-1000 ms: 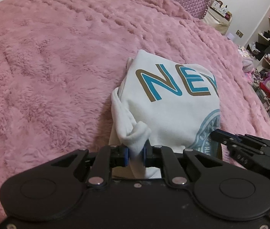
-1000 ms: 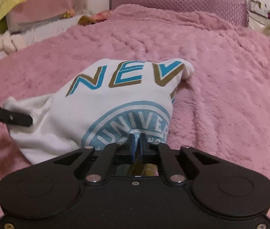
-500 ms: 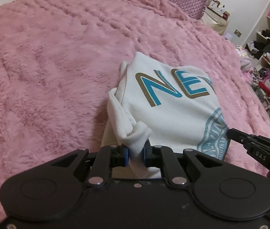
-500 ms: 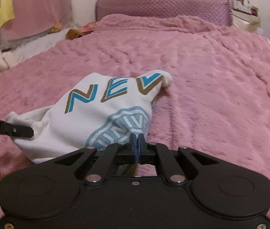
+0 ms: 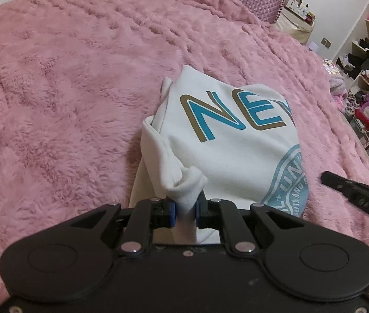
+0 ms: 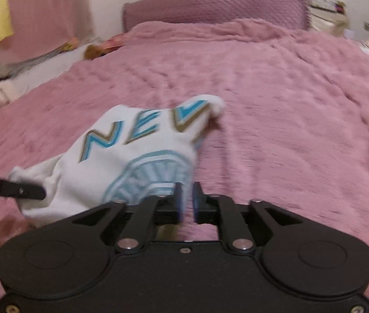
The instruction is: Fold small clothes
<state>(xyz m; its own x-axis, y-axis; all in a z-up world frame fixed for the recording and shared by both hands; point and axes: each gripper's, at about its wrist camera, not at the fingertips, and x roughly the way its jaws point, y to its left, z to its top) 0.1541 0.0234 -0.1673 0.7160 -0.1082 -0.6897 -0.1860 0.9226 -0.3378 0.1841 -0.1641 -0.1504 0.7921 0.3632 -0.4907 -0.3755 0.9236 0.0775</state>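
Pink fleece covers the bed [image 5: 67, 83], soft ground for folding. On it lies the white shirt [image 5: 236, 151], print up. My left claw [image 5: 185, 212] pinches a bunched corner to lift that edge; my right claw [image 6: 187, 199] stands slightly apart, gripping nothing, beside the hem.

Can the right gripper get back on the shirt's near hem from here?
Probably yes. The right gripper is open, holds nothing, and sits just beside the white printed shirt on the pink blanket. Nothing lies between. The left gripper pins the opposite corner.
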